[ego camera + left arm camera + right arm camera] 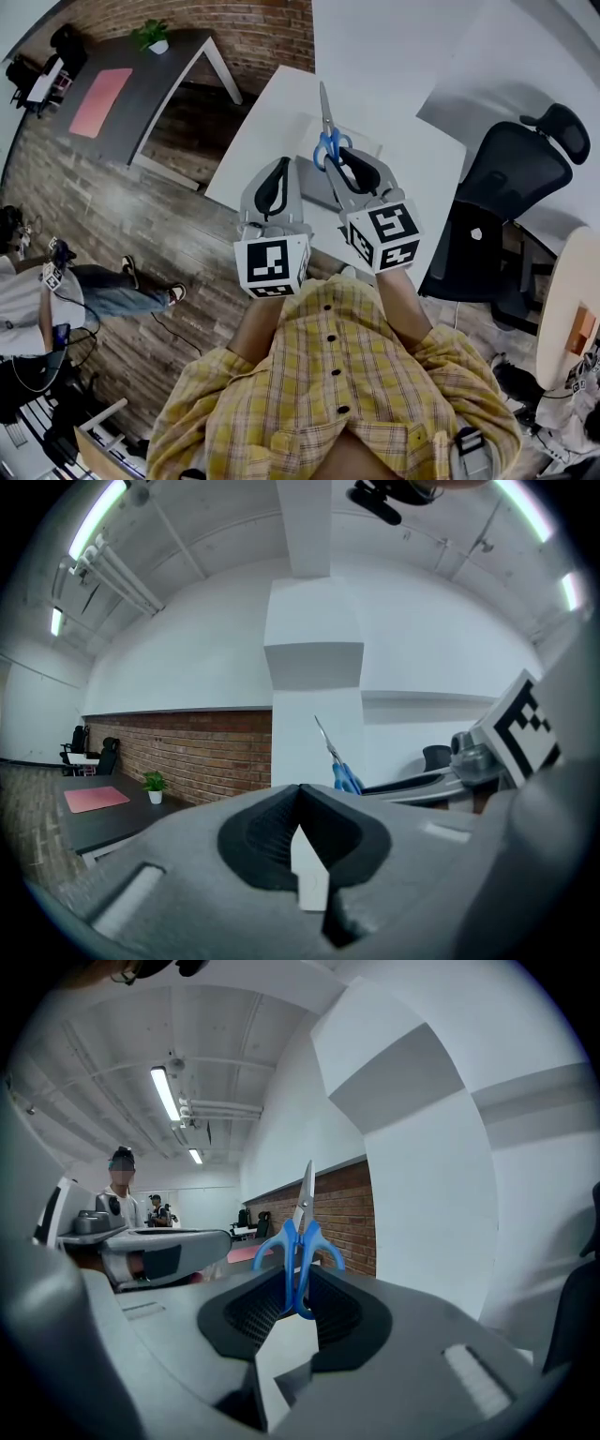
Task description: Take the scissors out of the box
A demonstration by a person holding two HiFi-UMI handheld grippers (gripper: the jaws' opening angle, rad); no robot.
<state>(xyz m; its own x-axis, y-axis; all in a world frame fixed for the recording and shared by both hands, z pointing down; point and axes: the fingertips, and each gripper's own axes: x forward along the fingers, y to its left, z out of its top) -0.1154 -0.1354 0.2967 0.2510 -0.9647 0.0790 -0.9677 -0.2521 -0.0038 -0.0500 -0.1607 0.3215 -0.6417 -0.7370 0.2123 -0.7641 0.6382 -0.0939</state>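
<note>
Held aloft in the right gripper: a pair of steel-bladed scissors with blue plastic handle loops, above a white rectangular table. In the right gripper view, clamped by the loops between the black ribbed pads, with the jaws part-way apart and closed only as far as the handles allow.

Blades together, long axis running straight on from the claw, tips pointing away from the wearer of the yellow checked shirt. In both gripper views, angled up towards the ceiling rather than down at the table.

To all appearances already out of the shallow grey box, itself low on the table, between the two grippers and partly hidden behind them. No part of the scissors touching it, as far as the head view shows.

Just beside the right, on the wearer's other side: the left gripper, pointing level, jaws brought together at the tips and holding nothing. From there, the scissors a little ahead and to the right.

Probably left to do: carrying the scissors clear of the box and setting them on bare table. A job for the right hand alone, with the blades leading ahead of the claw and worth minding on the way down.
</note>
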